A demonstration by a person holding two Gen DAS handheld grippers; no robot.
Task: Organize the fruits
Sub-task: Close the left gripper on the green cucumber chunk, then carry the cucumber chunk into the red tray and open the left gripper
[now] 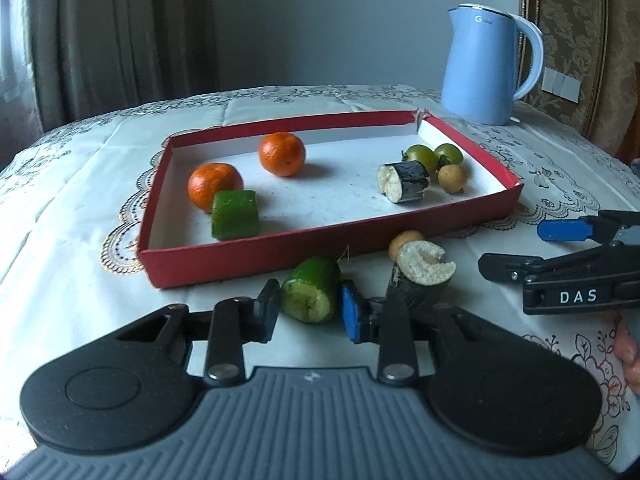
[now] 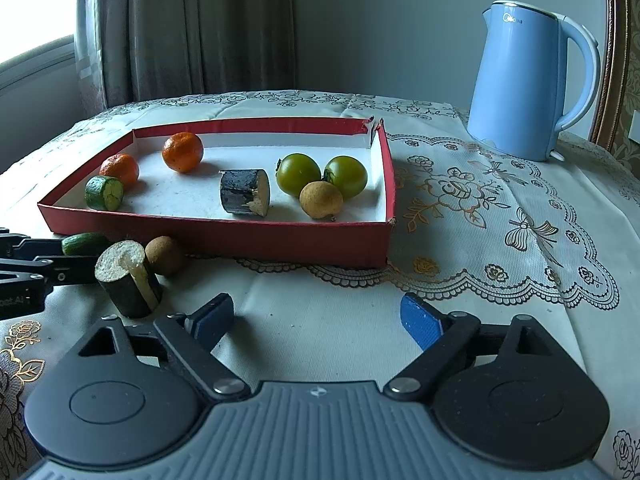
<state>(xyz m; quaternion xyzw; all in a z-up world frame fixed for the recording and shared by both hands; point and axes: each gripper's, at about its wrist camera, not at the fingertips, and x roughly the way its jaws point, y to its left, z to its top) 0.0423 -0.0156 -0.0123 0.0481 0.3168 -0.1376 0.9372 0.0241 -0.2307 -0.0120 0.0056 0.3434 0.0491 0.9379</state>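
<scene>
Pick step in hand: left hand-held gripper (image 1: 310, 312) is clamped on the green-skinned cut fruit chunk (image 1: 310, 294), just before the red cardboard tray (image 1: 248, 254). Right hand-held gripper (image 2: 318, 320) gapes, empty. Next: lift over the tray wall.

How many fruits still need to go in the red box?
Seven pieces already lie in the red box. The left gripper is shut on the green piece outside it. Left on the cloth: the dark-skinned chunk and a brown round fruit. The right gripper is open, empty.
</scene>
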